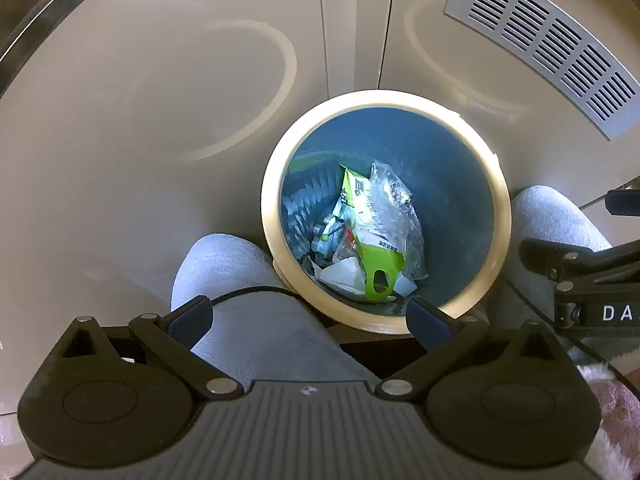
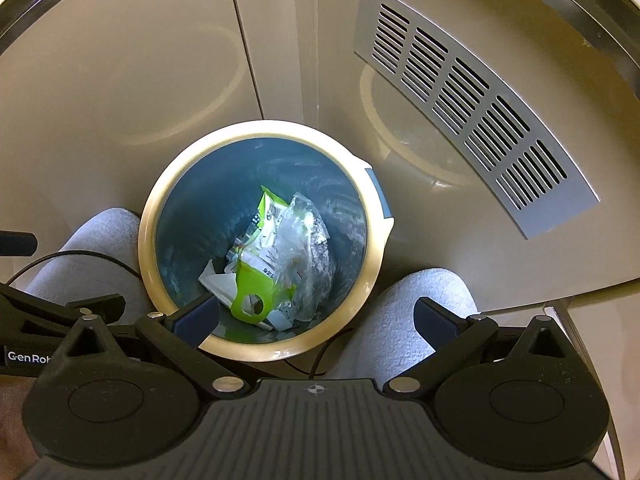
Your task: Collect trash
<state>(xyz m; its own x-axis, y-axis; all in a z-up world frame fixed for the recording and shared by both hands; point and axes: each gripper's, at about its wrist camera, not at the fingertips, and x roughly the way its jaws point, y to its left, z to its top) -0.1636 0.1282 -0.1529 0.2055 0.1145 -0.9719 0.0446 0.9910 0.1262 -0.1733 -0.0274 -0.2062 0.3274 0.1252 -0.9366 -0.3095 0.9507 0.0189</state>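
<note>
A beige tiled floor (image 1: 120, 160) fills both views, with a slotted metal floor vent (image 2: 472, 108) off to the right. On it stands a round waste bin (image 1: 505, 216) with a cream rim and a blue inside, set between the person's two knees, which are clad in grey fabric: the left knee (image 1: 224, 264) and the right knee (image 2: 424, 304).

Both grippers hover above the bin and look down into it. The left gripper (image 1: 310, 318) has its fingers spread wide and holds nothing; its right finger overlaps the near rim, so the bin mouth lies ahead and to its right. The right gripper (image 2: 316, 320) is likewise spread and empty; its left finger overlaps the near rim, so the bin lies ahead and to its left. Neither looks clearly nearer; the bin sits between the two.

The trash lies at the bottom of the bin: a green and white snack packet (image 1: 366, 228), its long axis running from the far wall towards the near rim, with a punched hanging hole at the near end; a crumpled clear plastic wrapper (image 1: 394, 208) resting against its right side; and white paper scraps (image 1: 340, 274) at the near left.

No loose trash shows outside the bin, so the collecting looks largely done within these views.
</note>
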